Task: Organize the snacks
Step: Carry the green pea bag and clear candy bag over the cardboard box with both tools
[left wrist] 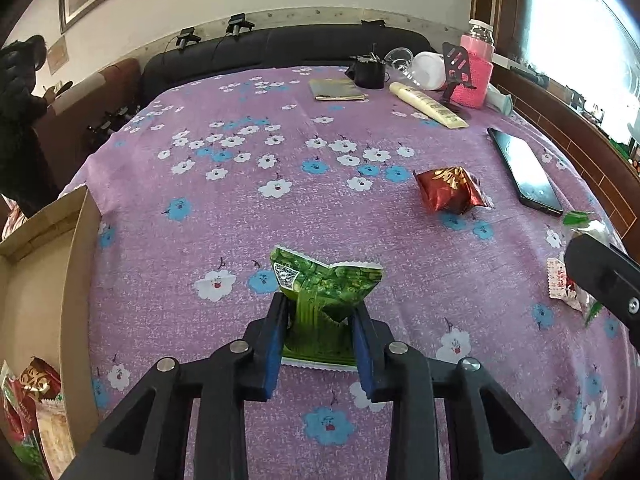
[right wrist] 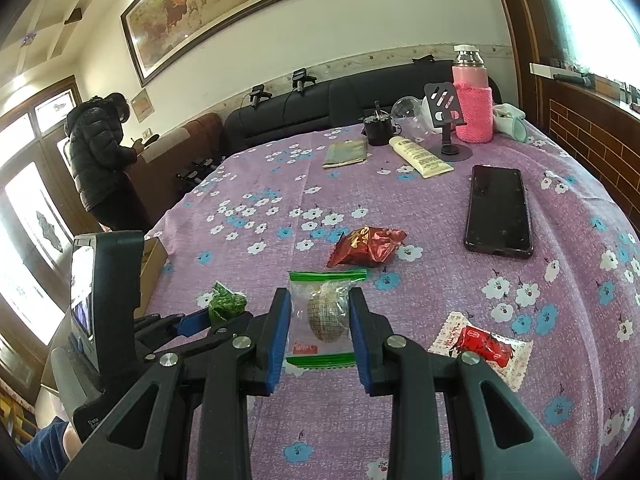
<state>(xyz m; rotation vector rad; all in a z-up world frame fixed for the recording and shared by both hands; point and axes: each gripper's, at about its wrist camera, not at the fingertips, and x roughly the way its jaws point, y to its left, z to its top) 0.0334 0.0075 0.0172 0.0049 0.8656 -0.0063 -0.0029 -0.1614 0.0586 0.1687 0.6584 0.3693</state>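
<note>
On the flowered table, left claw pinches a crumpled green snack packet; right claw clamps a clear-wrapped round biscuit.

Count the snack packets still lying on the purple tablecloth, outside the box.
4: green packet in the left gripper, clear packet in the right gripper, dark red packet mid-table, red-and-white packet at right. Others may be hidden.
</note>
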